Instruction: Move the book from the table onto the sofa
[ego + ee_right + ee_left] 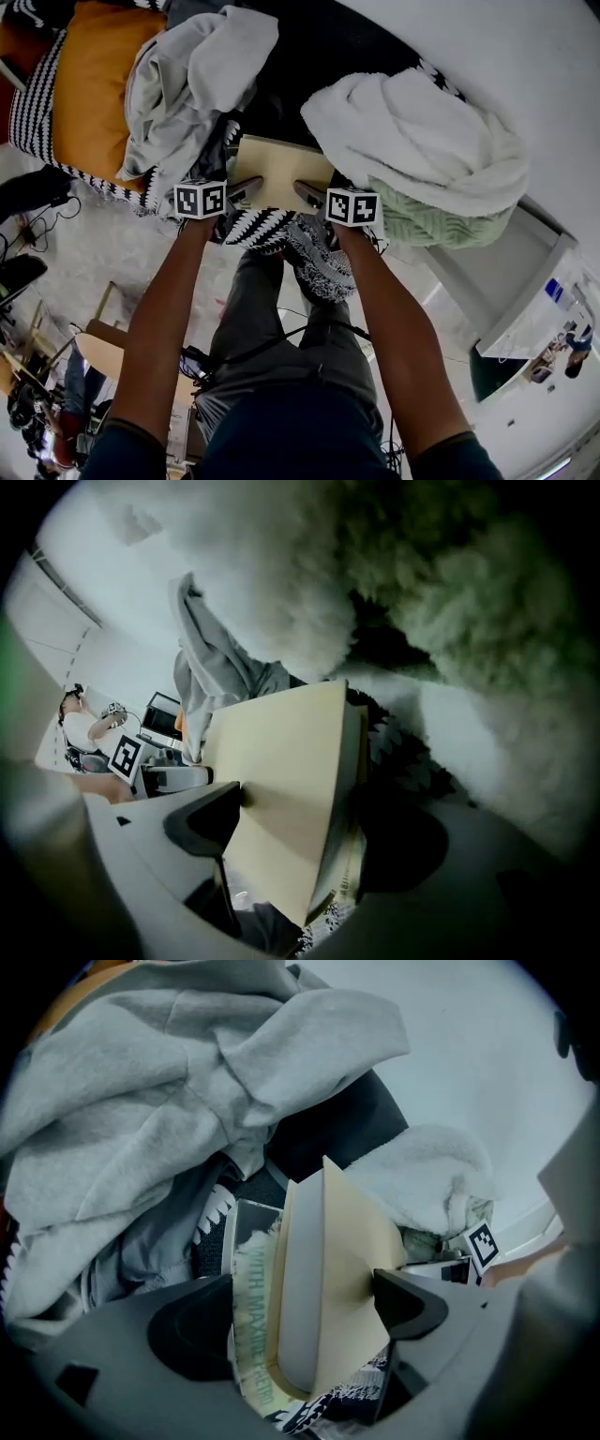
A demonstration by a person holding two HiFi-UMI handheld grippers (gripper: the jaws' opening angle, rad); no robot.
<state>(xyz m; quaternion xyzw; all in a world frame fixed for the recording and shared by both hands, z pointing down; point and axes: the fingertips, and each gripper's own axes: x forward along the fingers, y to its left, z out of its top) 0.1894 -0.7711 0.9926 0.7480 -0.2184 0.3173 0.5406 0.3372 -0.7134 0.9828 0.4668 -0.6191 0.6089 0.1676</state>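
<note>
Both grippers have hold of the book (pixel 277 167), one at each side of its near edge, with its tan cover facing up in the head view. The left gripper (pixel 246 191) has its jaws closed onto the book (pixel 339 1265). In the left gripper view one jaw presses the tan cover and the other sits against the opposite face, beside the spine with its pale green lettering. The right gripper (pixel 309 194) clamps the same book (pixel 279 780) in the same way, one jaw on the plain tan cover and the other behind the page block. The book is at the front of the dark sofa (pixel 314 42), over a black-and-white patterned throw (pixel 263 228). It probably rests on or just above the fabric, but the pictures do not show whether they touch. To its left lies a crumpled grey sweatshirt (pixel 192 75), which also fills the upper part of the left gripper view (pixel 169 1101). Beyond the sweatshirt is an orange cushion (pixel 94 84). To the book's right a white fluffy blanket (pixel 412 131) is heaped on a green knitted one (pixel 441 227), and both come close to its right corner. The person's forearms reach down from the lower edge of the head view.
</note>
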